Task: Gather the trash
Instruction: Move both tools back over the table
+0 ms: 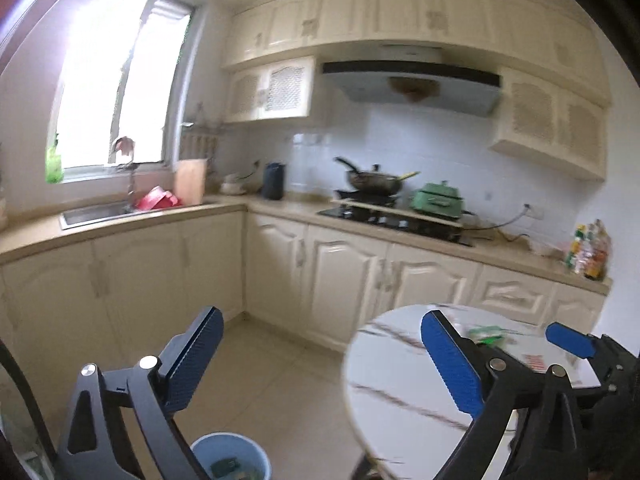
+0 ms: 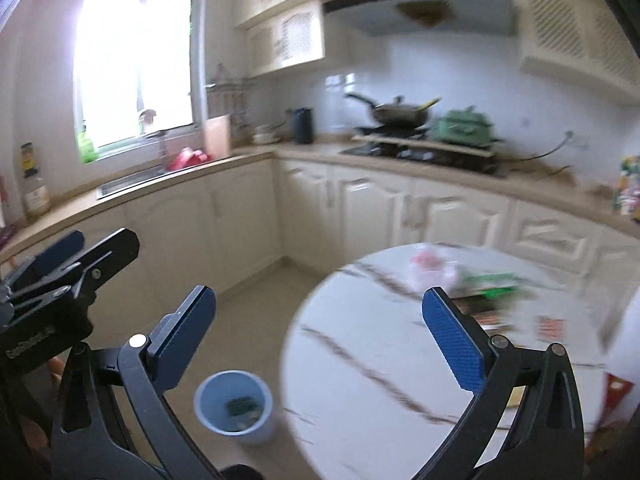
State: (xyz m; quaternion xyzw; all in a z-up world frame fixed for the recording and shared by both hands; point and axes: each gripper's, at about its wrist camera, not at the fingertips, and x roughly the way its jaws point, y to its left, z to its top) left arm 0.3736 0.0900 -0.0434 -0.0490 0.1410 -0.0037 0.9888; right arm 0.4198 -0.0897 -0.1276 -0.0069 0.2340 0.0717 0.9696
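A round white marble table [image 2: 372,360] carries blurred litter: a pink-and-white bag [image 2: 430,268], a green wrapper [image 2: 492,282] and red-printed packets [image 2: 550,328]. On the floor left of the table stands a light-blue bin [image 2: 234,402] with a green packet inside. My right gripper [image 2: 320,344] hangs open and empty, high above the table's left edge and the bin. In the left wrist view, my left gripper [image 1: 326,360] is also open and empty, above the bin [image 1: 232,460] and the table [image 1: 400,392]. The green wrapper [image 1: 486,334] lies beyond its right finger.
An L-shaped counter with cream cabinets [image 1: 344,276] runs behind. It holds a sink [image 1: 96,212], a hob with a wok [image 1: 374,182], a green pot [image 1: 438,198] and bottles [image 1: 590,250]. Tiled floor [image 1: 276,384] lies between cabinets and table.
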